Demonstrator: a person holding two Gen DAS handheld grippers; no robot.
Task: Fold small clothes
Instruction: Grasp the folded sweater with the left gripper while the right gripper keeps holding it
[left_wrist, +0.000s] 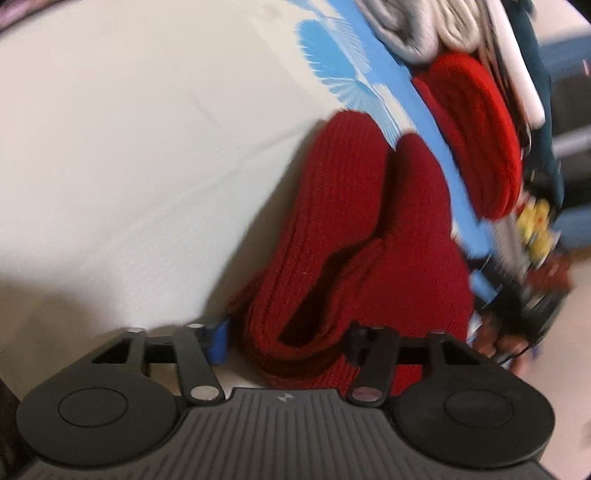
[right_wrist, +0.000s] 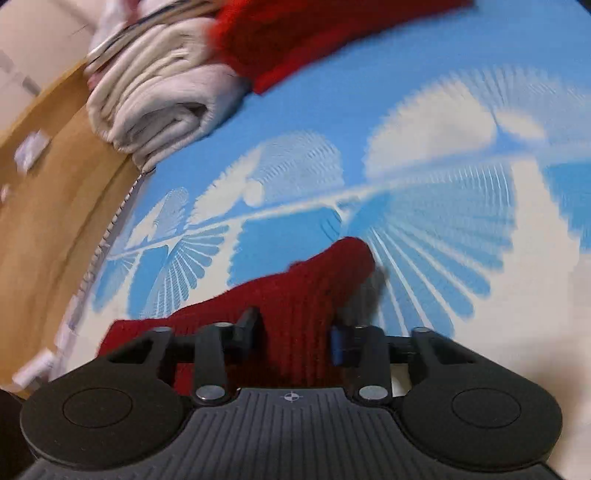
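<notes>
Left gripper | wide open around red knit | right gripper pinching it | advice: fold edges evenly on sheet.

Soft, even indoor light is seen in both views — motion blur smears the far clothes, fisheye bending curves the edges, and shadows stay faint.
</notes>
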